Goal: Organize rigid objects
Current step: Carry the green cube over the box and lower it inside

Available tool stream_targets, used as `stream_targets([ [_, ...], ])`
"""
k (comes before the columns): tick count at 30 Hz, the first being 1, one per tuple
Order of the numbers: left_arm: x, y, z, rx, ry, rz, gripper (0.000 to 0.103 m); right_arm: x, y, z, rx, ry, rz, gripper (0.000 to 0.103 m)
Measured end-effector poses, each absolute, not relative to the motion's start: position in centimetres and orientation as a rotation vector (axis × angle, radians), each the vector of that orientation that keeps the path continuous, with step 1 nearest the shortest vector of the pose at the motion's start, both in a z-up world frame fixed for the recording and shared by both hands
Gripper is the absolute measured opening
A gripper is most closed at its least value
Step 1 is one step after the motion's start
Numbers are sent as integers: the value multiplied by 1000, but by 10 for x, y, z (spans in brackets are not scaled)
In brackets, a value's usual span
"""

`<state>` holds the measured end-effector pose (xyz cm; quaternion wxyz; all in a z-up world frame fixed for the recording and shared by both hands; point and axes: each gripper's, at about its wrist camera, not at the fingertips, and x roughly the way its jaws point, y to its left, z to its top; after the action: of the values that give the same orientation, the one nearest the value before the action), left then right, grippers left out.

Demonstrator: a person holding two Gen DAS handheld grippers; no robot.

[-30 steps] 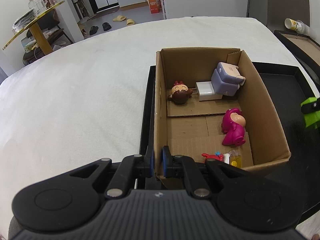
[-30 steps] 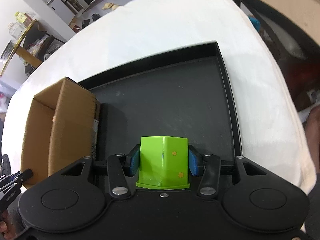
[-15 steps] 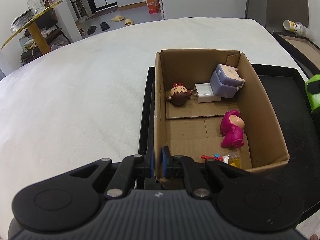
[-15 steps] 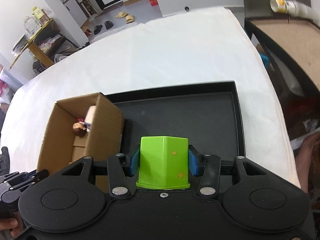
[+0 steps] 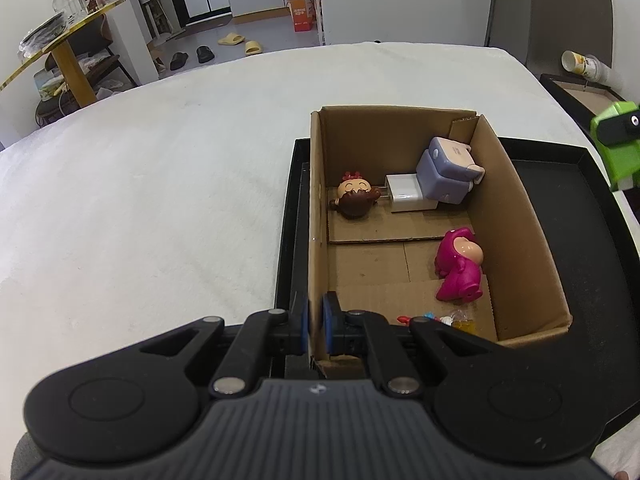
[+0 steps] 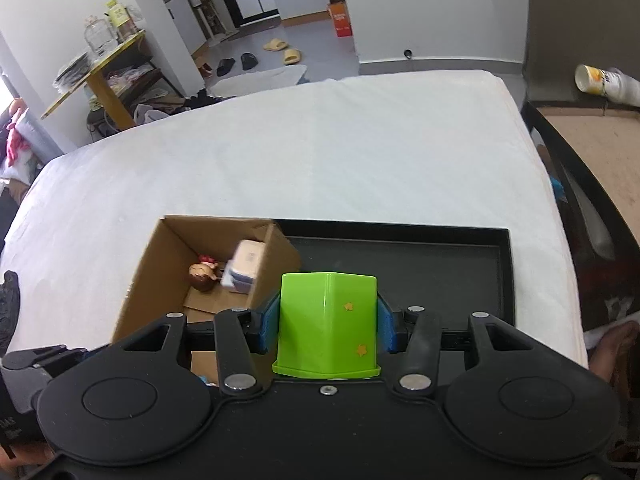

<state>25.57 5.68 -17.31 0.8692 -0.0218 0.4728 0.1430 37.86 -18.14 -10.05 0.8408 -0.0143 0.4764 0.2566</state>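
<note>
Partly hidden behind my left hand-held gripper, small toys at the cardboard box's near end are hard to identify. That gripper is clamped on the box's near wall. My right hand-held gripper squeezes the green container, now higher above the black tray than a second ago, with the box interior visible.

Green star-dotted container upright above the toy-filled cardboard box.
</note>
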Motion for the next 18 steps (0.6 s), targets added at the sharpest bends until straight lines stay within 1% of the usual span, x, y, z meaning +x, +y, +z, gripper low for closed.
stream_targets([
  [18, 253, 66, -172, -104, 976, 270, 7, 365, -120, -85, -123, 971, 606, 47],
])
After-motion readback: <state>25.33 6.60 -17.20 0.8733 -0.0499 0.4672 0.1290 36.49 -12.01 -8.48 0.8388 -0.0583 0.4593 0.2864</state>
